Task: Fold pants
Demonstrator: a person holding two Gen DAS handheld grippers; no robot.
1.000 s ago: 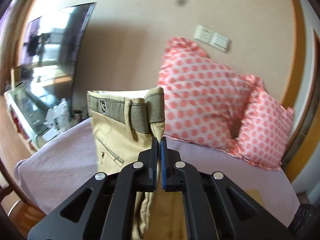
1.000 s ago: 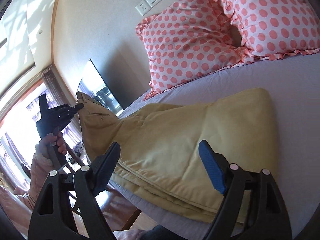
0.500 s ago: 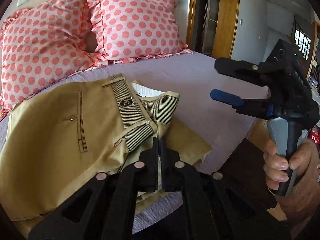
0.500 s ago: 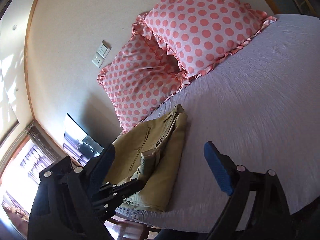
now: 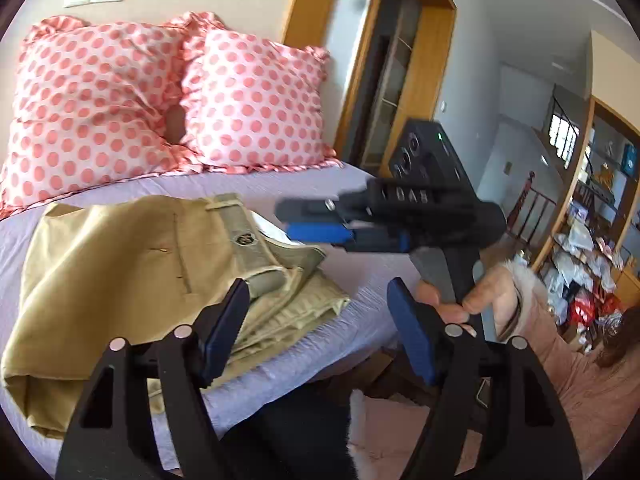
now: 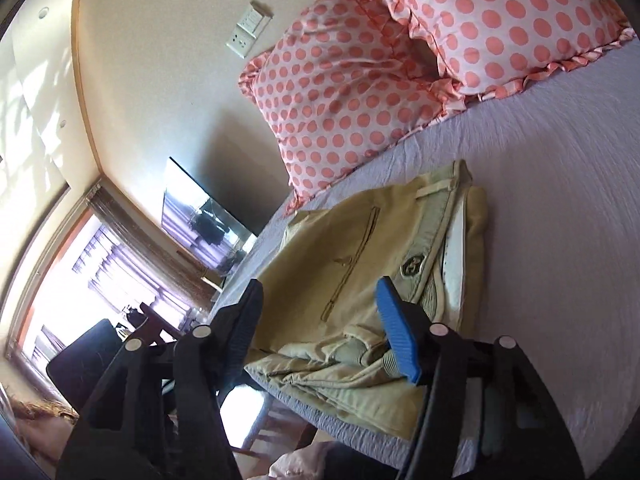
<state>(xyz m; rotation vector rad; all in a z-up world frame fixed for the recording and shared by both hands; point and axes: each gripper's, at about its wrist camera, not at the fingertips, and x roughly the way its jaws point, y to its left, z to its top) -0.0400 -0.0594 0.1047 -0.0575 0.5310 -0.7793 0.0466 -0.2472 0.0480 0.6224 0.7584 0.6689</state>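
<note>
The tan pants (image 5: 120, 272) lie folded on the lilac bed (image 5: 280, 188), waistband side up with a striped inner band and a small round label. They also show in the right wrist view (image 6: 352, 264), near the bed's near edge. My left gripper (image 5: 316, 324) is open and empty, just in front of the pants' folded edge. My right gripper (image 6: 320, 320) is open and empty, its fingers straddling the near end of the pants. The right gripper also shows in the left wrist view (image 5: 316, 220), hovering to the right of the pants.
Two pink polka-dot pillows (image 5: 160, 96) lean against the wall at the head of the bed. A dark screen (image 6: 200, 216) stands beside the bed, with a bright window (image 6: 80, 264) beyond. A wooden door frame (image 5: 400, 80) and cluttered shelves (image 5: 592, 240) lie to the right.
My left gripper has let go of the waistband and opened, and pulled back from the pants. The pants now rest folded on the bed. My right gripper moved closer over them.
</note>
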